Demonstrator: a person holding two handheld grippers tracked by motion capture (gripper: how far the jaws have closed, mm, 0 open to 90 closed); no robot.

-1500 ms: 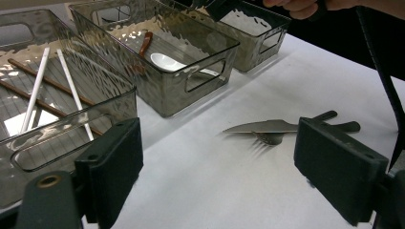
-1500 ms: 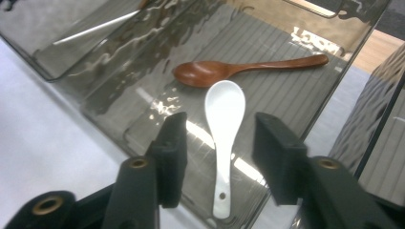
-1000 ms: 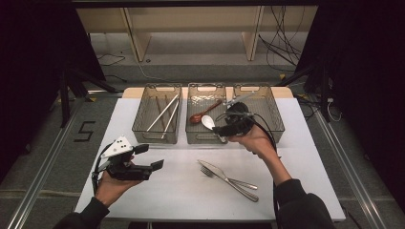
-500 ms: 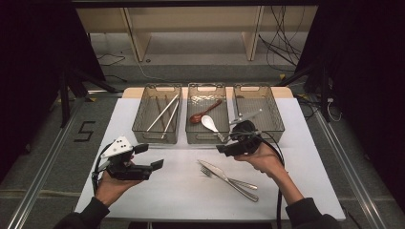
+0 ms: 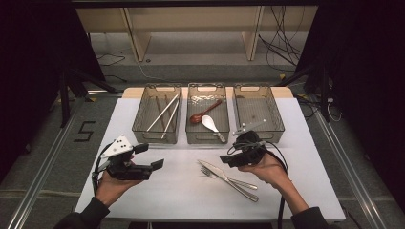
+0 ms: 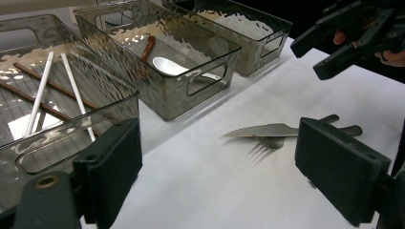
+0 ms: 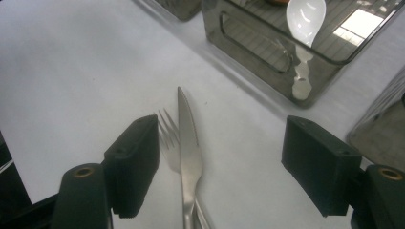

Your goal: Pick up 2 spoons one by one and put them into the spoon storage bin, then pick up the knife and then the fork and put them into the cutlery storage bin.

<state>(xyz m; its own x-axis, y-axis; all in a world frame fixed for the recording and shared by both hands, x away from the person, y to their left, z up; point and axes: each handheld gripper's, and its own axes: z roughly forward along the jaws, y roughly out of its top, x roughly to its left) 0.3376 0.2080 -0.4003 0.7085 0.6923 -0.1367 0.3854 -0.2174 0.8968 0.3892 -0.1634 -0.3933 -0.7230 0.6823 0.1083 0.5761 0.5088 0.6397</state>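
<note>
Here the fork (image 7: 168, 143) shows beneath the knife (image 7: 187, 138).

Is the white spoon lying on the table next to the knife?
No, the white spoon lies inside the middle bin, while the knife lies on the table.

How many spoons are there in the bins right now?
2, both in the middle bin: a reddish-brown spoon lying diagonally, and a white spoon beside it, nearer the front wall. Neither other bin shows a spoon.

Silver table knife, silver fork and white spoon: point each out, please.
Silver table knife (image 7: 188, 143), right gripper view, middle of its blade.
Silver fork (image 7: 167, 131), right gripper view, its tines.
White spoon (image 5: 208, 122), high view, its bowl.
</note>
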